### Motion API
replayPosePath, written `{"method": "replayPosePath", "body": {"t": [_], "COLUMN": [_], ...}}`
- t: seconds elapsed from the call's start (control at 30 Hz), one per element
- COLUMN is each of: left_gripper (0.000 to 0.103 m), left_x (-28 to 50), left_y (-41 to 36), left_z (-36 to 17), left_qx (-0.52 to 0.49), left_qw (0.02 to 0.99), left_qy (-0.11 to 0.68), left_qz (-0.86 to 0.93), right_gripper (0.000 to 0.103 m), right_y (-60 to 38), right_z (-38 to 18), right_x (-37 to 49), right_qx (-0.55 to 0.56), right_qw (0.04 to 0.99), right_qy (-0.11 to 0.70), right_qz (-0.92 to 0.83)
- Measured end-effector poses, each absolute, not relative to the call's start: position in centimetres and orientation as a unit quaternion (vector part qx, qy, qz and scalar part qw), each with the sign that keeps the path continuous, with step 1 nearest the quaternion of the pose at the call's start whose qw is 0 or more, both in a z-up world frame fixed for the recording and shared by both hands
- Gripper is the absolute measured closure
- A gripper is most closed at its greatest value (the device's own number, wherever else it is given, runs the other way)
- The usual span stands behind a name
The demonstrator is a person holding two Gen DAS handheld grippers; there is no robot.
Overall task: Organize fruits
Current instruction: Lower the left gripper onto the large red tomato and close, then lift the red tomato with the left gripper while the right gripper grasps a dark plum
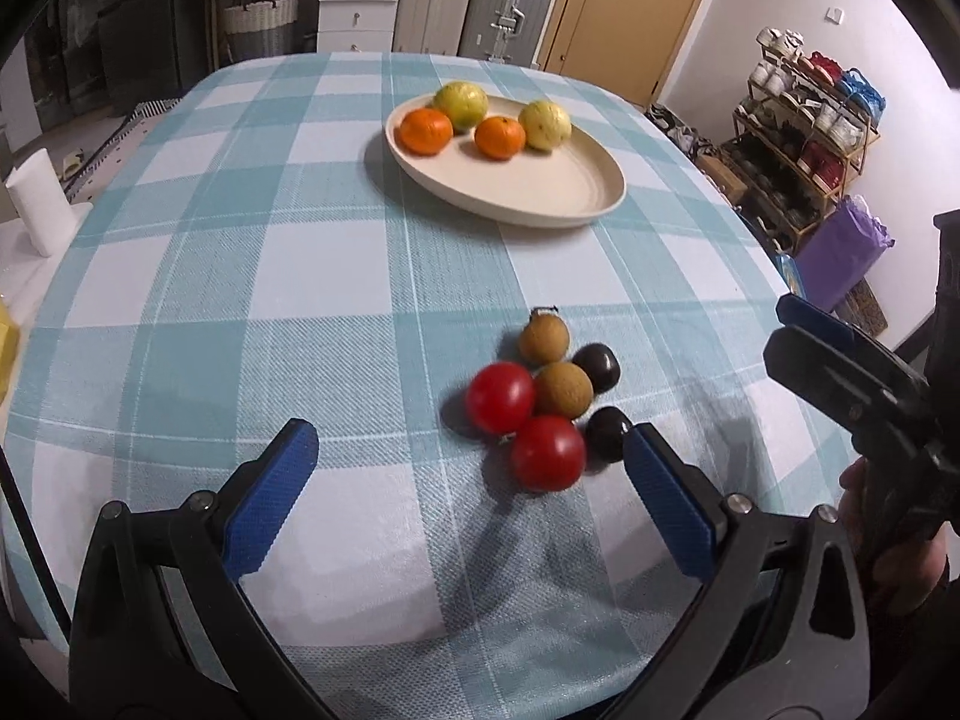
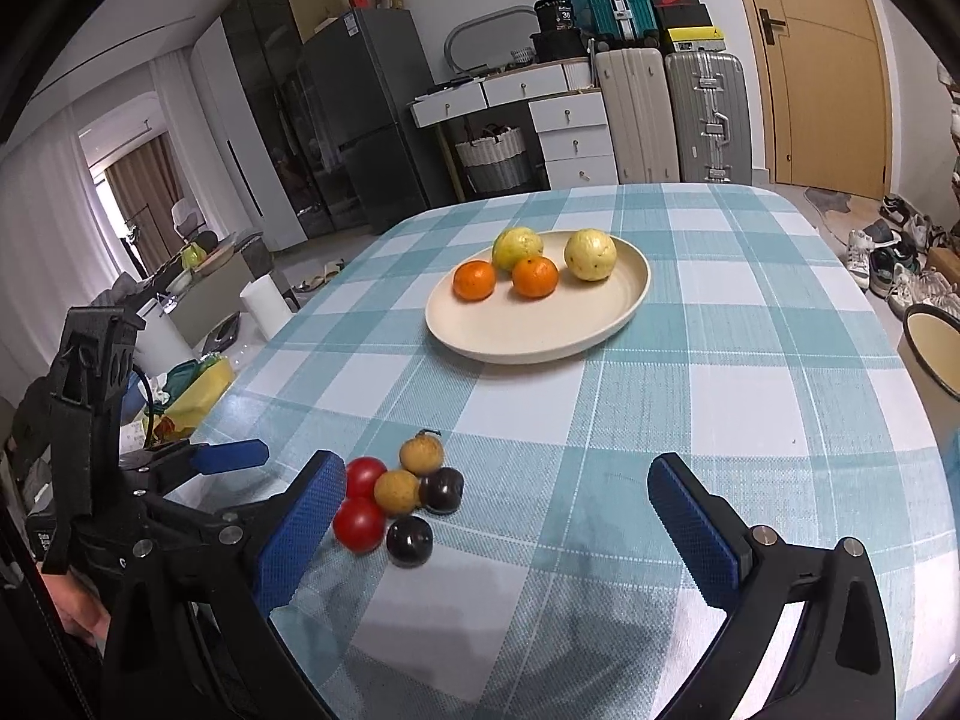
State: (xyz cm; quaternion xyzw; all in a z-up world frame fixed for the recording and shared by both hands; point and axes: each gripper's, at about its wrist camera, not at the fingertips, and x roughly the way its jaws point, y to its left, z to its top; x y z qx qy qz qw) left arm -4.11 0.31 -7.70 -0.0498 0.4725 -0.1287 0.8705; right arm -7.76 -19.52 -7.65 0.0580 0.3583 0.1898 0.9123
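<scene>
A cream plate (image 1: 540,192) (image 2: 552,330) sits far back on the checked table, holding two oranges (image 1: 426,131) (image 2: 474,279) and two yellow-green guavas (image 1: 545,125) (image 2: 590,254). Nearer lies a cluster of small fruit: two red tomatoes (image 1: 547,461) (image 2: 359,524), two brown longans (image 1: 563,389) (image 2: 396,491) and two dark plums (image 1: 607,433) (image 2: 409,541). My left gripper (image 1: 468,498) is open just in front of the cluster, its right finger beside a plum. My right gripper (image 2: 498,528) is open, with the cluster by its left finger.
The checked tablecloth (image 1: 300,300) covers the table. A white paper roll (image 1: 36,210) stands off the left edge. Suitcases (image 2: 708,114), drawers and a door lie beyond the far edge. A shoe rack (image 1: 804,138) stands to the right. A round bowl (image 2: 936,354) sits at the right edge.
</scene>
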Motion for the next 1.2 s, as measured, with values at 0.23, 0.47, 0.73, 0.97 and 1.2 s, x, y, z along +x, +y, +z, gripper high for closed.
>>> {"method": "replayPosePath", "body": {"t": [0.23,0.47,0.73,0.97,1.2], "left_gripper": [0.003,0.009,0.036,0.075,0.076], "left_x": [-3.8,-3.4,-3.3,-3.5,-3.7], "left_y": [-0.5,-0.8,-1.2,-1.7,-1.8], "left_z": [-8.7,-9.2,-9.4,-9.2,-9.2], "left_qx": [-0.046,-0.051,-0.067,-0.065,-0.064], "left_qw": [0.859,0.852,0.842,0.835,0.831], "left_qy": [0.491,0.5,0.504,0.507,0.508], "left_qz": [-0.134,-0.146,-0.18,-0.202,-0.217], "right_gripper": [0.0,0.0,0.0,0.0,0.0], "right_y": [-19.6,-19.9,-20.1,-20.1,-20.0], "right_z": [-7.9,-8.3,-8.5,-8.5,-8.4], "right_x": [-7.7,-7.5,-7.5,-7.5,-7.4], "right_qx": [0.06,0.066,0.069,0.069,0.065], "right_qw": [0.911,0.908,0.906,0.906,0.906], "right_qy": [0.362,0.368,0.372,0.373,0.373], "right_qz": [0.19,0.188,0.187,0.187,0.187]}}
